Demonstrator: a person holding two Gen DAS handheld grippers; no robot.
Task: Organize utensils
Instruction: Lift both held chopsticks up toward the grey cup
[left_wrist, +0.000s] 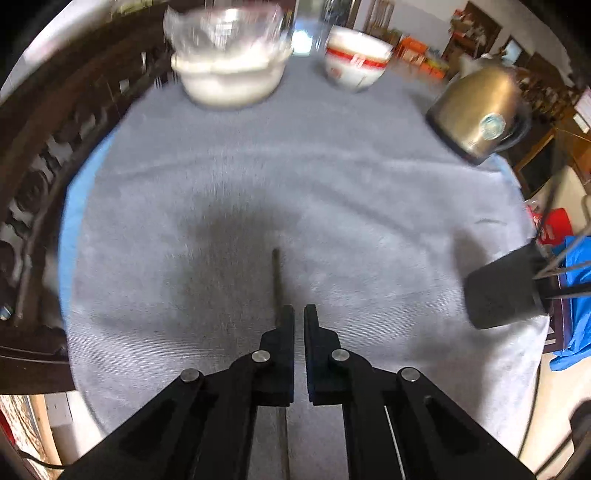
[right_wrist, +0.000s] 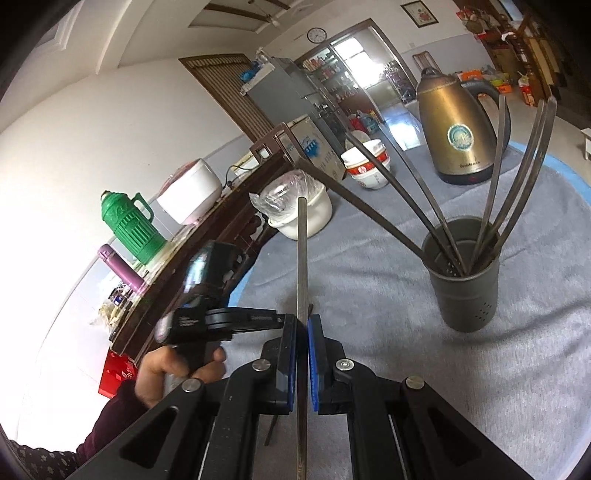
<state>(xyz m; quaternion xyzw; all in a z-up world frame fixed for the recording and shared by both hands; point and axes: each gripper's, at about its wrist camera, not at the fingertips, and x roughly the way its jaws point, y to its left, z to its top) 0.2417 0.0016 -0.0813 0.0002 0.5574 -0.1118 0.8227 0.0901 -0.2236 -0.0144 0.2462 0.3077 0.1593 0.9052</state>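
Your right gripper (right_wrist: 302, 325) is clamped on a dark chopstick (right_wrist: 302, 258); its blue-padded fingers (right_wrist: 313, 365) press the stick from both sides, and the stick rises steeply out of the jaws. Your left gripper (left_wrist: 299, 314) has its jaws closed with only a thin slit between them. Another dark chopstick (left_wrist: 276, 280) lies on the grey cloth (left_wrist: 369, 184) just beside the left finger (left_wrist: 286, 325) and runs on beneath it, not between the pads; the view is blurred, so whether the finger touches it you cannot tell.

In the right wrist view your left hand (right_wrist: 166, 373) grips its tool near the left edge of the table. The grey utensil holder (right_wrist: 467, 288) stands upright towards the right side of the cloth with several chopsticks (right_wrist: 495, 184) fanned out of it. Along the far edge stand a brass-coloured electric kettle (right_wrist: 456, 129), a white bowl with a red band (right_wrist: 367, 166) and a white bowl covered with clear plastic (right_wrist: 299, 208).
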